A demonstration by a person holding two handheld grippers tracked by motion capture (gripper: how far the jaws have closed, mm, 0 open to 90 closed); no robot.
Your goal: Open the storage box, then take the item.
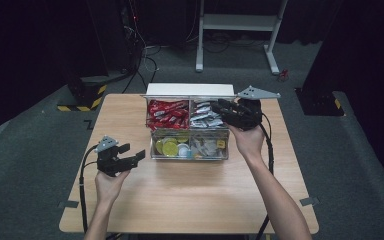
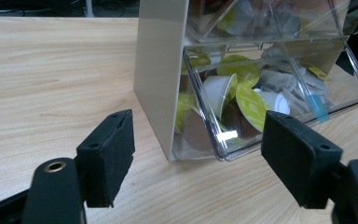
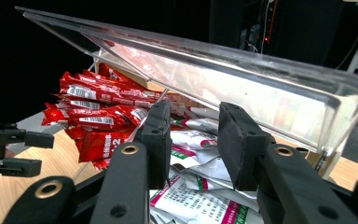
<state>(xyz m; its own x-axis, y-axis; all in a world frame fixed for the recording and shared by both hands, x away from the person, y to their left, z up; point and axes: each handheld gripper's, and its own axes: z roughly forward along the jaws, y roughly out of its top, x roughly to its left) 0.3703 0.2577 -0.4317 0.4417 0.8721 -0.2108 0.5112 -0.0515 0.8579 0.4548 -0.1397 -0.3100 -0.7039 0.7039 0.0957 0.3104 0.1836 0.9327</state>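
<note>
While I hold one gripper in each hand at the table [image 1: 130,210], things stand so:

Left hand: my forearm comes in from the near edge toward the table's left half, with the hand [image 1: 111,186] wrapped round the tool from below.
Left gripper [image 1: 130,156]: raised off the wood, pointing right toward the organizer box's near left corner; jaws wide apart with nothing between the pads [image 2: 107,156].
Organizer box [image 1: 152,150]: clear plastic, at the middle of the far edge. The near compartments hold yellow-lidded pods [image 1: 170,147] and pale packets; at the back are red sachets [image 1: 167,114] on the left and white sachets [image 1: 205,117] on the right.
Lid [image 3: 242,79]: clear, raised and tilted above the back compartments.
Right gripper [image 1: 225,107]: over the back right compartment, pointing left across the white sachets; jaws drawn fairly near each other, but I cannot tell whether a sachet is pinched.
Right hand [image 1: 247,140]: reaching in from the near right, forearm slanting across the table's right half, palm just beside the box's right end.
</note>
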